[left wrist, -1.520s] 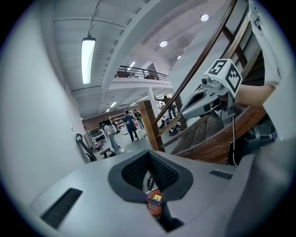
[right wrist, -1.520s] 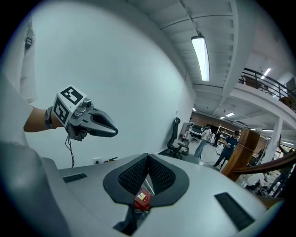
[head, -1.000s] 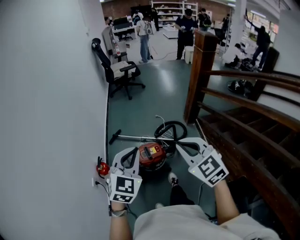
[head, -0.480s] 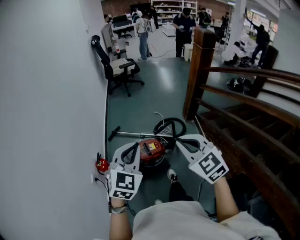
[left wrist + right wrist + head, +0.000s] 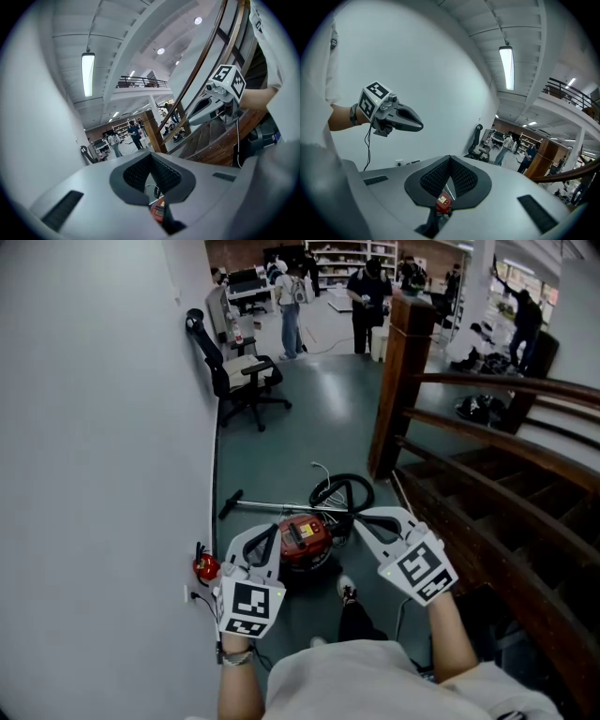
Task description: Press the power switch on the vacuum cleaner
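The rigid, heavy-looking vacuum (image 5: 305,542) sits on the floor (image 5: 300,442) below the left gripper (image 5: 266,538) and right gripper (image 5: 364,518), both closed and empty; a closed tip should suit its switch, too small to see.

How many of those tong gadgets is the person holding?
2. The left tongs are near the wall. The right tongs are nearer the wooden staircase. In the head view, the red vacuum cleaner shows between them. No others are visible.
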`<state>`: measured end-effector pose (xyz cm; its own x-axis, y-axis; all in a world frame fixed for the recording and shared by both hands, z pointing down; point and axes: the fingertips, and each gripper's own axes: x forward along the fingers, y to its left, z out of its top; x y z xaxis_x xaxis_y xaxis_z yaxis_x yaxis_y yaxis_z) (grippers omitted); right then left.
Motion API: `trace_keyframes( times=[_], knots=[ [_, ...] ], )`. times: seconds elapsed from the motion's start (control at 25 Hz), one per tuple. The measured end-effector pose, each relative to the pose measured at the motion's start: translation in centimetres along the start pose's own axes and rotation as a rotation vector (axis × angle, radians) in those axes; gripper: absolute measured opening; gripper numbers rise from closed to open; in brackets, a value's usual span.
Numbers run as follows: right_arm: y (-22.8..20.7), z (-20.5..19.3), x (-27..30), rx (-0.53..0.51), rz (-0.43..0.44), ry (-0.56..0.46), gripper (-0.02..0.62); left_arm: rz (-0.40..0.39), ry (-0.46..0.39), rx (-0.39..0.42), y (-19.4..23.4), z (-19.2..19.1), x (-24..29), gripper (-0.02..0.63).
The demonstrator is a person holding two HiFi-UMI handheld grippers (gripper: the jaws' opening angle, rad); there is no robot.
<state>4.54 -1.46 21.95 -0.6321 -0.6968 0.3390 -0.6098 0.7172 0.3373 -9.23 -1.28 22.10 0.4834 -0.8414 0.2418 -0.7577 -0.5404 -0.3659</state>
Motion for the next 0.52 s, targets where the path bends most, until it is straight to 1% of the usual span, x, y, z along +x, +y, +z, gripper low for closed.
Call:
trace_keyframes(
  times=[0.52],
  knots=[
    [0.00, -0.14, -0.13, -0.009, 0.008, 0.004, 0.028, 0.000, 0.001, 0.002, -0.24, 0.28, 0.23, 0.000]
  ],
)
